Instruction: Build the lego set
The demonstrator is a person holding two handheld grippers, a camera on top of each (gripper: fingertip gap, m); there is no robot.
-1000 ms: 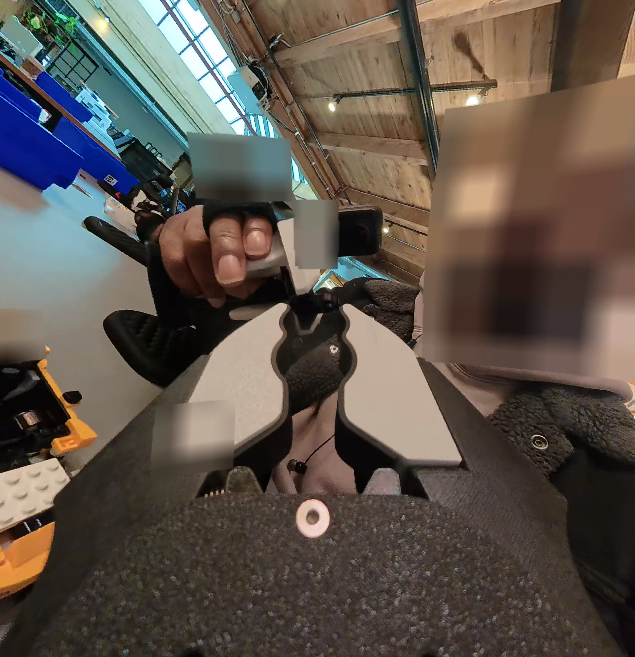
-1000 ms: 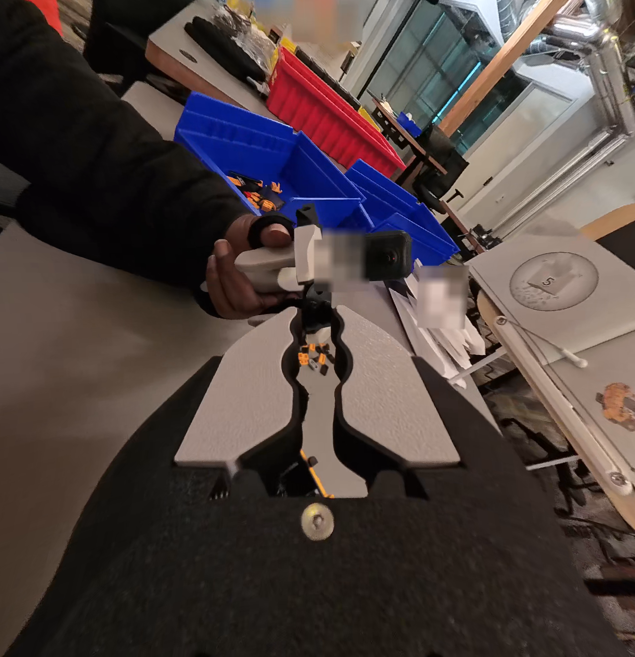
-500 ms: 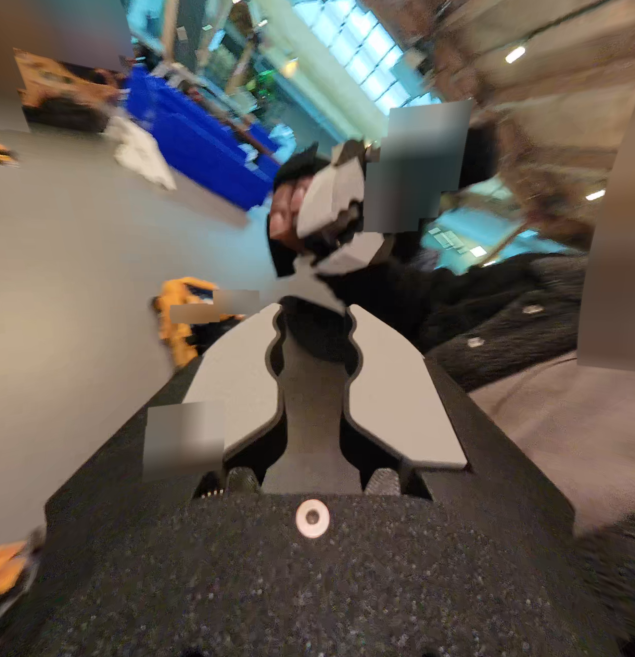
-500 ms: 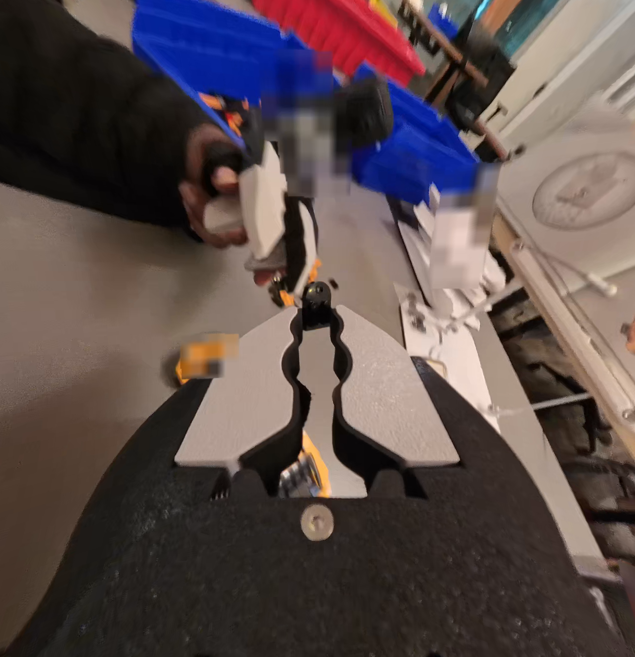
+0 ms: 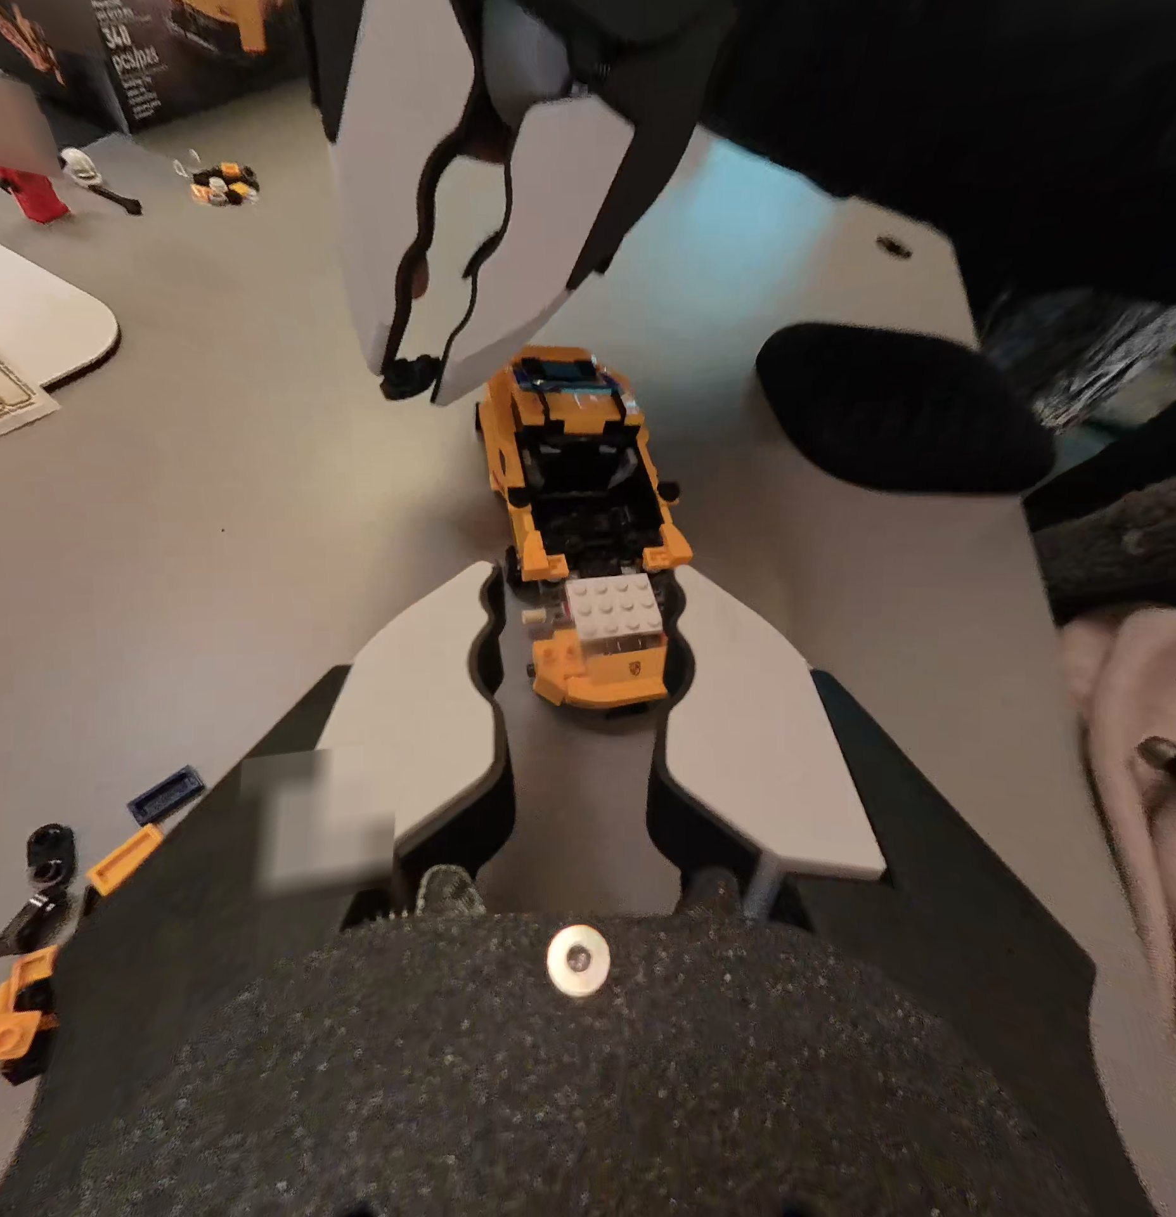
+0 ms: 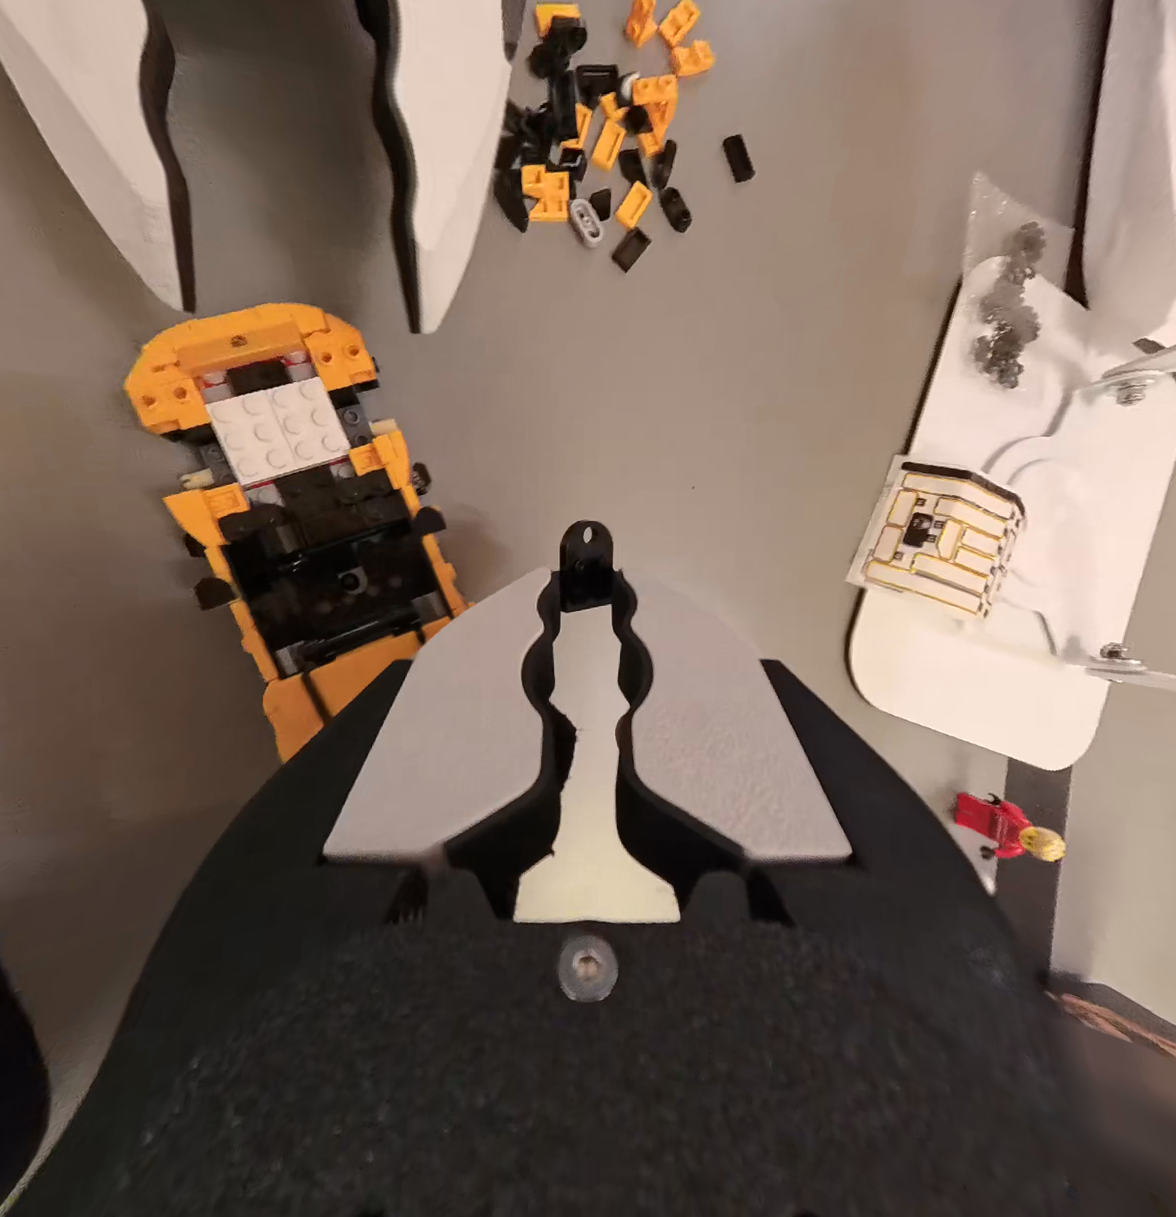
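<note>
Resting on a grey table (image 6: 703,408), a half-built orange and black lego car (image 5: 582,527) lies between two hand-held grippers. At far left in the left wrist view, loose orange and black bricks (image 5: 25,974) sit by the table edge, with a small blue plate (image 5: 165,802) just beside them. The left gripper (image 5: 582,596) stands spread wide, its grey fingers on either side of the car's front end, where a pale studded plate (image 5: 613,604) tops the nose; whether they touch the car cannot be told. Beyond it, the right gripper (image 5: 410,385) points down just beside the car's rear, pinching a small black piece (image 5: 407,382). In the right wrist view the car (image 6: 288,500) lies at left and the black piece (image 6: 586,569) juts out from the gripper's tips above bare table. A pile of orange and black parts (image 6: 605,118) lies beyond it, a white board (image 6: 1006,691) with a sticker sheet (image 6: 934,546) at right, and a red minifigure (image 6: 1006,835) nearby.
</note>
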